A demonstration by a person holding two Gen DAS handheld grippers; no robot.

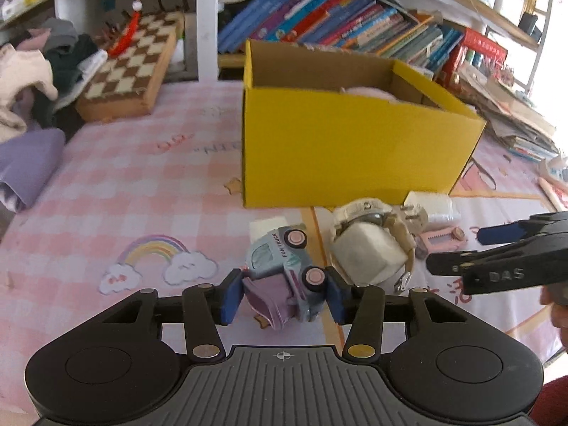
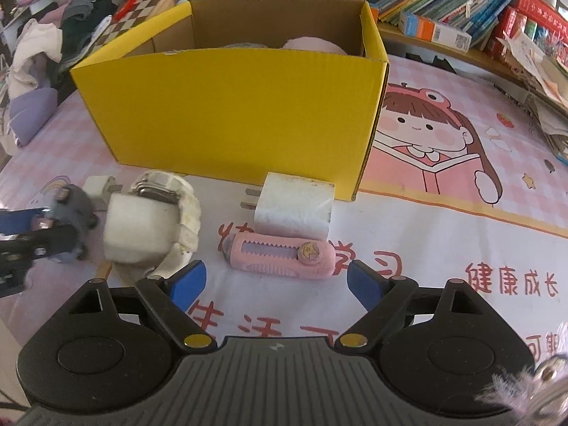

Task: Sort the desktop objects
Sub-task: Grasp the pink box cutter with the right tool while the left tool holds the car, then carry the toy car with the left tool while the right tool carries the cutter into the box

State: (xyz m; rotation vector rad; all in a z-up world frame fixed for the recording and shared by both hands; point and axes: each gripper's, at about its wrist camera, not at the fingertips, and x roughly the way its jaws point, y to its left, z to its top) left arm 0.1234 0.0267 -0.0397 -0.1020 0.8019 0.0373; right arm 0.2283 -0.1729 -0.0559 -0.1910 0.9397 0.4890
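Note:
My left gripper (image 1: 282,296) is shut on a small blue-and-purple toy truck (image 1: 284,277), lying on its side, just in front of the yellow cardboard box (image 1: 340,149). The truck and that gripper also show at the left edge of the right wrist view (image 2: 69,223). My right gripper (image 2: 277,284) is open and empty, its blue pads either side of a pink utility knife (image 2: 280,254) that lies on the mat. A white watch on a cushion (image 2: 152,220) and a white plug adapter (image 2: 294,206) lie before the box. The box holds something pink (image 2: 312,44).
A chessboard (image 1: 131,67) and a pile of clothes (image 1: 32,81) sit at the back left. Rows of books (image 1: 337,21) fill the shelf behind the box. Stacked papers (image 1: 511,113) lie at the right. A second small white plug (image 2: 101,184) lies behind the truck.

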